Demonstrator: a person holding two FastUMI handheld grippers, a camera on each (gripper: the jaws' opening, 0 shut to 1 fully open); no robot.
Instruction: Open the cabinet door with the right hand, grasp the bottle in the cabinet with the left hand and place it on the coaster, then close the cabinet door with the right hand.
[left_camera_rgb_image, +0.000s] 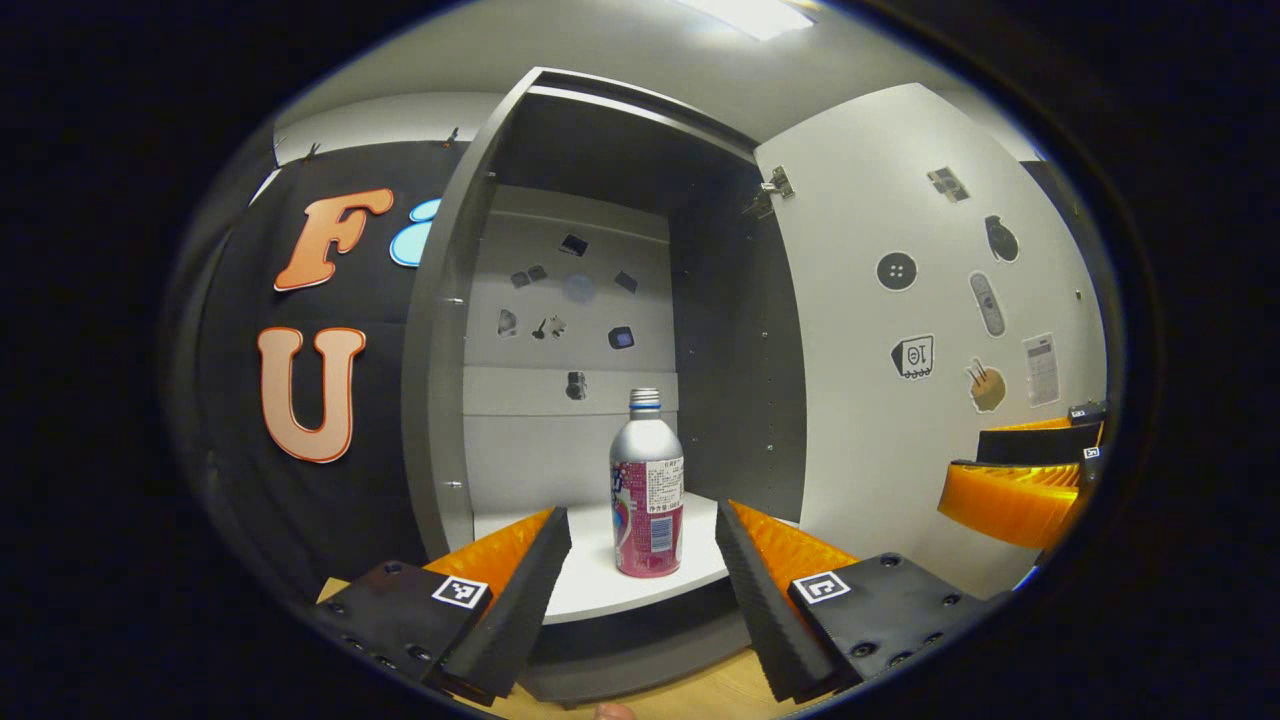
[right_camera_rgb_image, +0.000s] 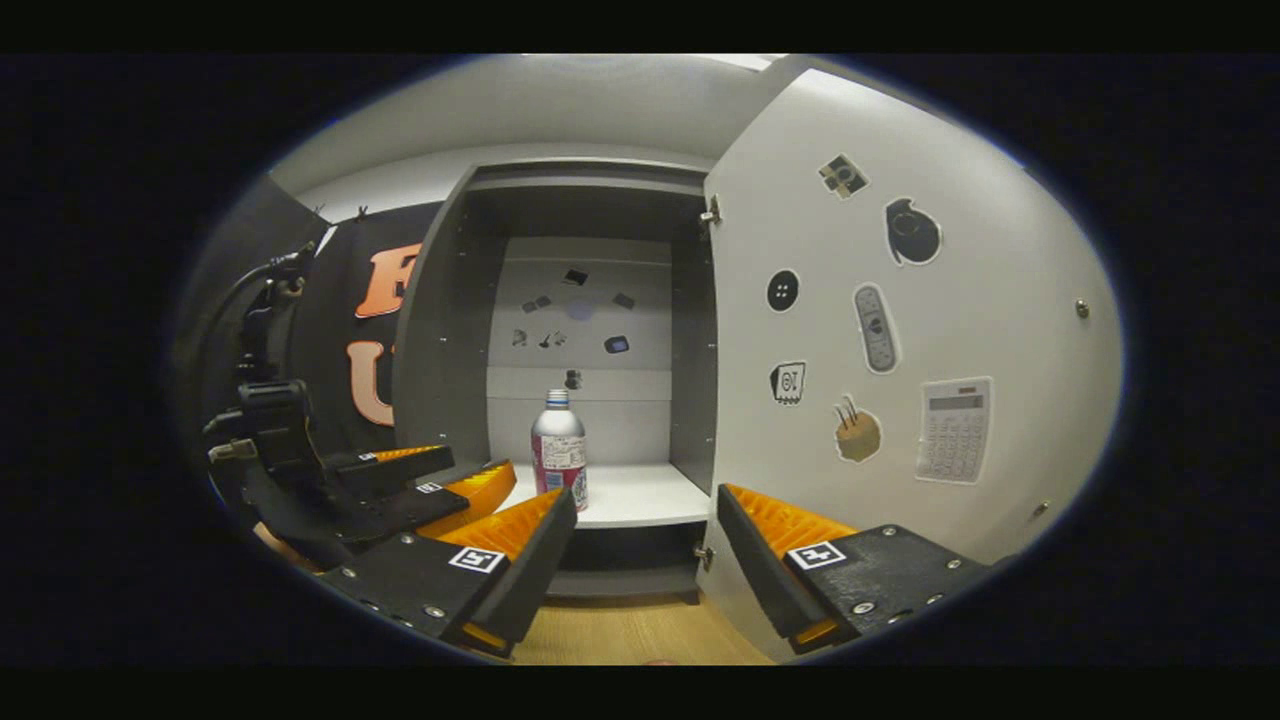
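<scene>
A silver bottle (left_camera_rgb_image: 647, 485) with a pink label stands upright near the front of the white shelf (left_camera_rgb_image: 600, 590) in the grey cabinet (left_camera_rgb_image: 440, 350). The white cabinet door (left_camera_rgb_image: 900, 300) is swung wide open to the right. My left gripper (left_camera_rgb_image: 642, 520) is open just in front of the shelf, its fingers either side of the bottle but short of it. In the right gripper view the bottle (right_camera_rgb_image: 559, 450) stands farther off, the left gripper (right_camera_rgb_image: 480, 462) reaches in from the left, and my right gripper (right_camera_rgb_image: 648, 500) is open and empty beside the door (right_camera_rgb_image: 880, 330).
Stickers dot the cabinet's back wall (right_camera_rgb_image: 580, 310) and the door's inner face. A wooden tabletop (right_camera_rgb_image: 640, 630) runs under the cabinet. The right gripper (left_camera_rgb_image: 965, 462) hangs open at the far right of the left gripper view, close to the door.
</scene>
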